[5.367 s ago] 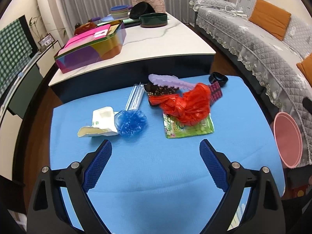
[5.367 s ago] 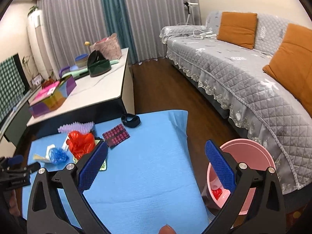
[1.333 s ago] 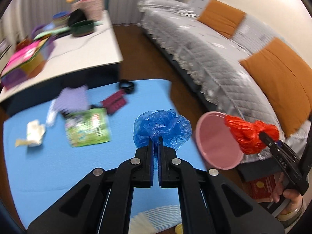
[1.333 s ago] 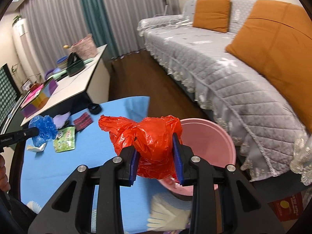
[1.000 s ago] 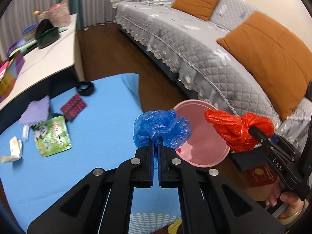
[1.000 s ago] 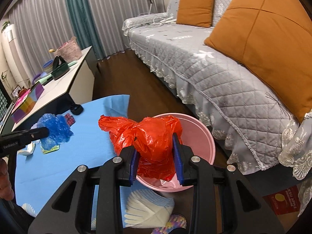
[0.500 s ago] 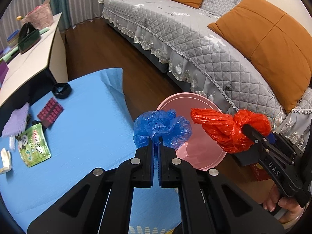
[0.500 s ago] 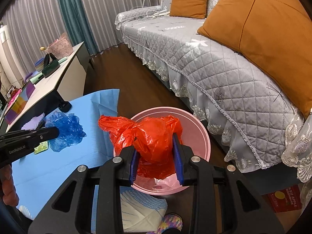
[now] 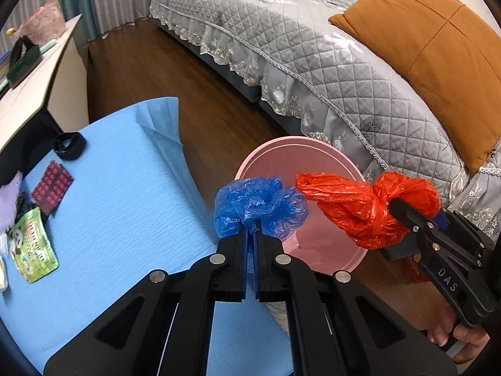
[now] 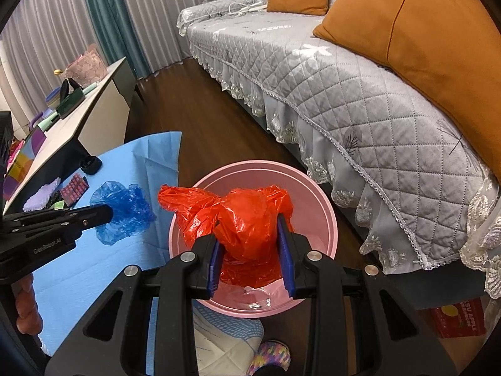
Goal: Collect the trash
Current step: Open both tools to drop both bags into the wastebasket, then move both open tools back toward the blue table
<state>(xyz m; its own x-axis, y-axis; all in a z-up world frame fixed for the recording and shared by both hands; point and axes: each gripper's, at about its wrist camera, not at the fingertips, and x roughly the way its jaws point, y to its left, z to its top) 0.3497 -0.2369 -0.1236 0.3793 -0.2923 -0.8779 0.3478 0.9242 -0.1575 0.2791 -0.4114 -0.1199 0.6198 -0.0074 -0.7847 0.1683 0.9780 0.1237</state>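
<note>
My left gripper [image 9: 251, 235] is shut on a crumpled blue plastic bag [image 9: 260, 203], held over the near left rim of the pink bin [image 9: 316, 244]. My right gripper [image 10: 250, 232] is shut on a crumpled red plastic bag [image 10: 247, 213] and hangs right above the pink bin [image 10: 319, 200]. In the left wrist view the red bag [image 9: 360, 206] sits to the right of the blue one, almost touching it. In the right wrist view the blue bag [image 10: 125, 210] hangs left of the bin rim, over the table's blue cloth [image 10: 94, 266].
On the blue cloth [image 9: 119, 206] lie a green snack packet [image 9: 31, 250], a red blister pack [image 9: 53, 185], a purple piece [image 9: 7, 200] and a black ring [image 9: 69, 145]. A grey sofa [image 9: 328, 50] with orange cushions stands behind the bin. A white table [image 10: 84, 116] stands left.
Both grippers have moved forward and down toward the pink bin, which now looks larger. The red bag now hangs over the bin's opening and the blue bag has reached its rim.
</note>
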